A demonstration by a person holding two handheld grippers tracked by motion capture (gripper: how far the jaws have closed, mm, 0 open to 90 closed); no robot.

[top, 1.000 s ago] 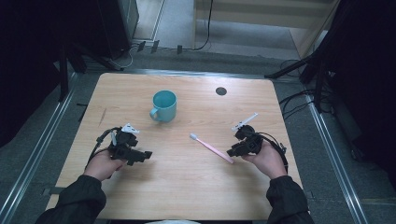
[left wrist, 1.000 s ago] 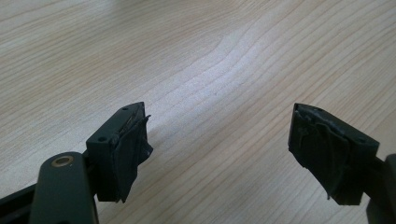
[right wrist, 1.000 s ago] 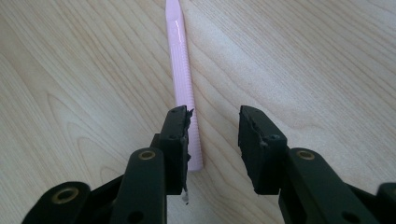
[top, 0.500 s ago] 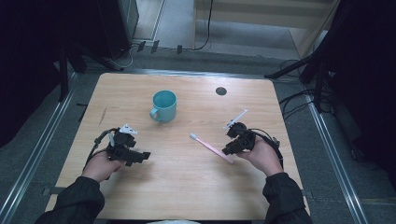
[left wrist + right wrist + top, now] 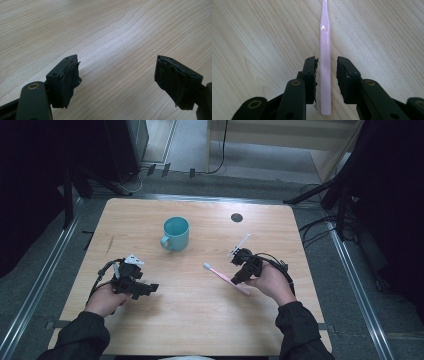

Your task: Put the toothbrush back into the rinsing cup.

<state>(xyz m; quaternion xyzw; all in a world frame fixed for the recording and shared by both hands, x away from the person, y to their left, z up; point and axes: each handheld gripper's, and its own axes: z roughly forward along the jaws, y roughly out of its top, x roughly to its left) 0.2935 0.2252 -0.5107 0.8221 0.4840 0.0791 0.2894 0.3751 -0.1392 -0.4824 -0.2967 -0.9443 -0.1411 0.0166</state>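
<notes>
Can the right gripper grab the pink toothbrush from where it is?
Probably yes. The right gripper is open, with one jaw on each side of the toothbrush handle, and nothing lies between them. It looks ready to close.

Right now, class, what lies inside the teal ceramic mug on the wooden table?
Looking down into the teal ceramic mug, the part of the inside that shows is teal and bare. The near wall hides part of its bottom, so something small lying there cannot be ruled out.

The person wears dark sleeves (image 5: 85,337). Each hand holds a black gripper: the left gripper (image 5: 145,289) has a grey three-cornered plate and black cable at 12 o'clock; the right gripper (image 5: 326,72) shows brass-coloured screws and worn black pads (image 5: 312,72).
</notes>
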